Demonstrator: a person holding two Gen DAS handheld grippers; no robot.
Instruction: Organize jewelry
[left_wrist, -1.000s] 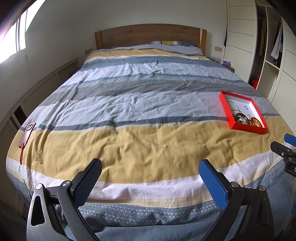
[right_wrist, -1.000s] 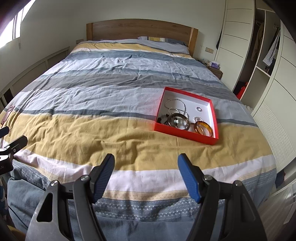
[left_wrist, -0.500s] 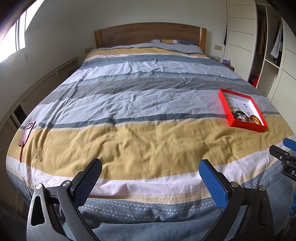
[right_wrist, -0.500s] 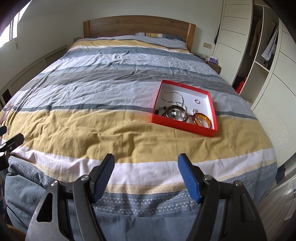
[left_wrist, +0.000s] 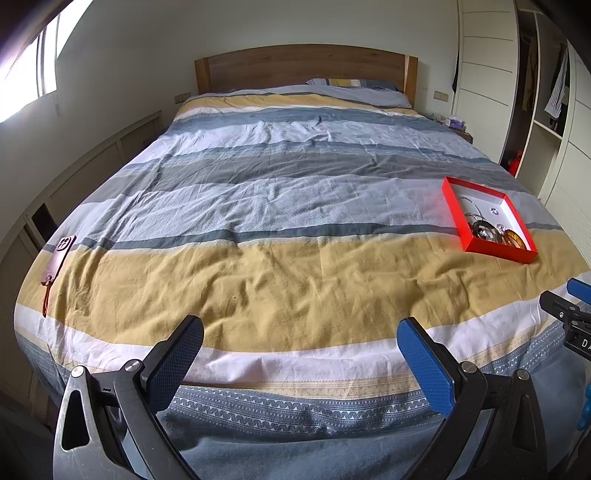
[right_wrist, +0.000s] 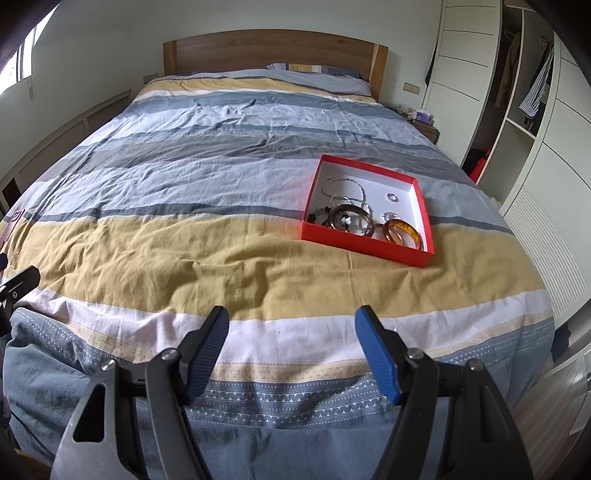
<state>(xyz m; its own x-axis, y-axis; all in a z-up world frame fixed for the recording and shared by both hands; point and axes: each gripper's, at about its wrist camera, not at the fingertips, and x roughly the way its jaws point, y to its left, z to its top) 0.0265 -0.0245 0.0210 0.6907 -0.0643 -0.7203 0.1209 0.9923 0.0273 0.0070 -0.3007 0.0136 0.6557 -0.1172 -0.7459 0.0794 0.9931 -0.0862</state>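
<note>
A shallow red box (right_wrist: 364, 246) with a white inside lies on the striped bedspread (right_wrist: 207, 236), right of centre. In it sit an amber bangle (right_wrist: 402, 232), a dark bangle (right_wrist: 351, 218), a silver chain (right_wrist: 343, 188) and a small ring (right_wrist: 392, 196). The same red box (left_wrist: 495, 250) shows far right in the left wrist view. My right gripper (right_wrist: 291, 332) hovers open over the foot of the bed, well short of the box, nothing between its fingers. My left gripper (left_wrist: 301, 341) is open too, further left, empty.
A phone in a brown case (left_wrist: 59, 254) with a strap lies at the bed's left edge. A wooden headboard (left_wrist: 303, 66) and pillow stand at the far end. White wardrobes (right_wrist: 528, 122) with hanging clothes line the right side. A nightstand (right_wrist: 424, 125) stands beside the bed.
The right wrist view has shifted slightly, so the red box sits a little higher and further off. Both grippers stay open and empty; the left has kept still.
</note>
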